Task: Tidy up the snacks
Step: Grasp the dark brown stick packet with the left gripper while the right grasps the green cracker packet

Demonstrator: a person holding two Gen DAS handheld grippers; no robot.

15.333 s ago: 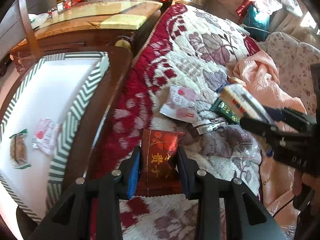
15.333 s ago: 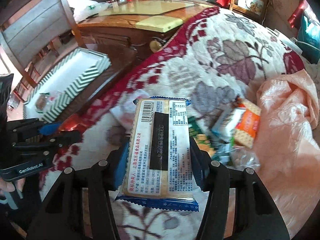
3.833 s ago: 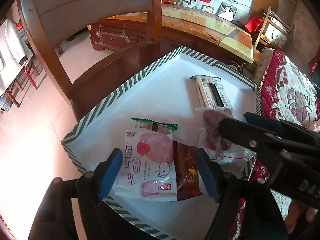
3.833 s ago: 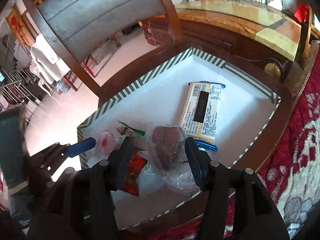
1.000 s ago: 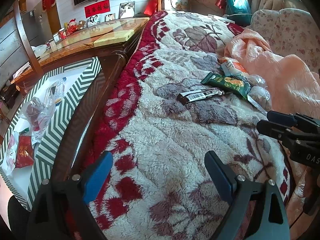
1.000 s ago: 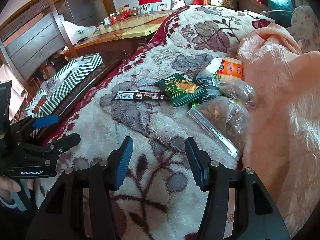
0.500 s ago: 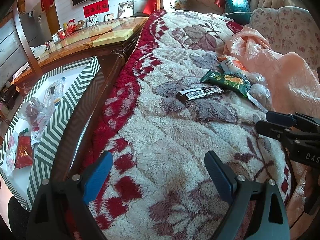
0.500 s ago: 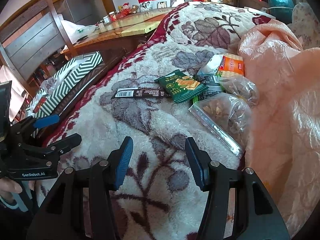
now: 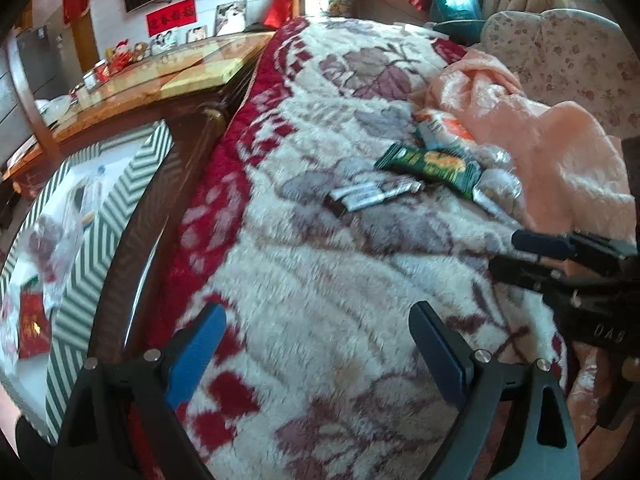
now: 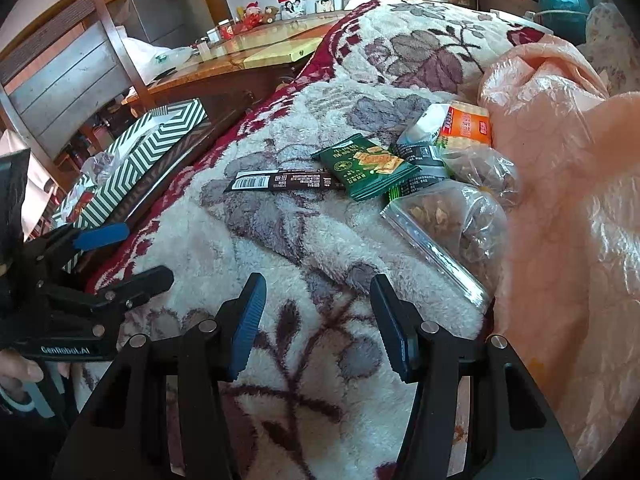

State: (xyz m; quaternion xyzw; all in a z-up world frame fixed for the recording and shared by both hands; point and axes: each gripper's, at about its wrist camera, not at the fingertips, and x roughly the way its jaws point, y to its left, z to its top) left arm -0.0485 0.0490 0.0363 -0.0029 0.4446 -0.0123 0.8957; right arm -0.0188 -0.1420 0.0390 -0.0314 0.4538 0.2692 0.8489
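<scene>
Several snacks lie on a fleece blanket [image 10: 280,248]: a dark bar [image 10: 284,181] [image 9: 372,197], a green cracker pack [image 10: 368,166] [image 9: 432,168], an orange-white pack [image 10: 460,124] and a clear bag of nuts [image 10: 448,220]. The green-striped box [image 9: 116,200] [image 10: 148,152] at the left holds a red packet [image 9: 34,328] and a clear bag [image 9: 52,240]. My left gripper [image 9: 316,344] is open and empty above the blanket, short of the bar. My right gripper [image 10: 318,320] is open and empty, short of the nut bag.
A pink plastic bag [image 10: 560,160] lies right of the snacks. The box sits on a dark wooden chair [image 9: 160,184]. A wooden table [image 10: 248,56] with small items stands behind. A floral sofa arm [image 9: 560,60] is at the far right.
Both grippers have come a little closer to the snacks on the blanket. Seconds before, they were over the box, where the clear bag and the other packets were left.
</scene>
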